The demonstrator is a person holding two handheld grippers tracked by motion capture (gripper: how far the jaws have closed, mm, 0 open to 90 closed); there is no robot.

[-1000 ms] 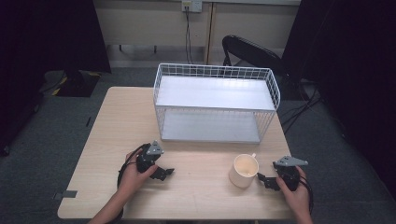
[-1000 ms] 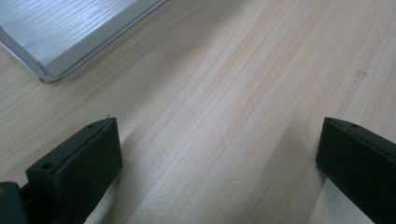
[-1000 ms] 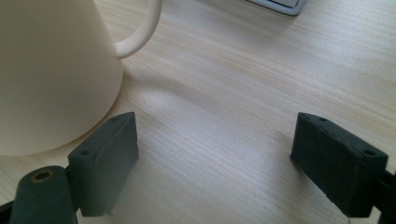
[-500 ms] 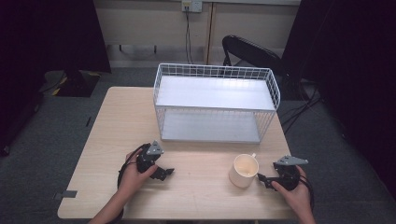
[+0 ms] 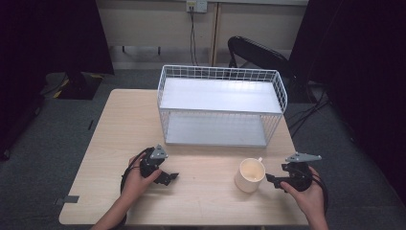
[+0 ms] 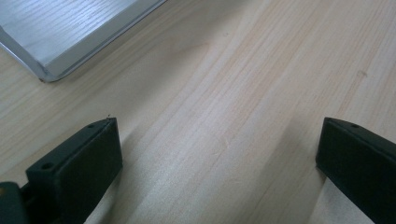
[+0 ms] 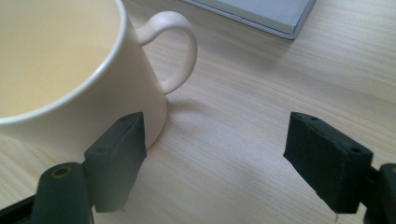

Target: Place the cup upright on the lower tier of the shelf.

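Cream mug (image 5: 250, 174) upright on table (image 5: 119, 124), in front of wire rack (image 5: 221, 105); no legible markings. Right gripper (image 5: 271, 179) beside mug, jaws apart, just narrowing, nothing between. Left gripper (image 5: 173, 177) left of mug, jaws apart, empty.

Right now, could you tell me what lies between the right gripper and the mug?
Nothing but bare table: in the right gripper view, the right gripper stands open beside the mug.

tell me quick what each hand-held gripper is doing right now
left hand-held gripper: open, empty, over bare table.
right hand-held gripper: open, jaws just been closing a little, beside the cream mug, nothing gripped.
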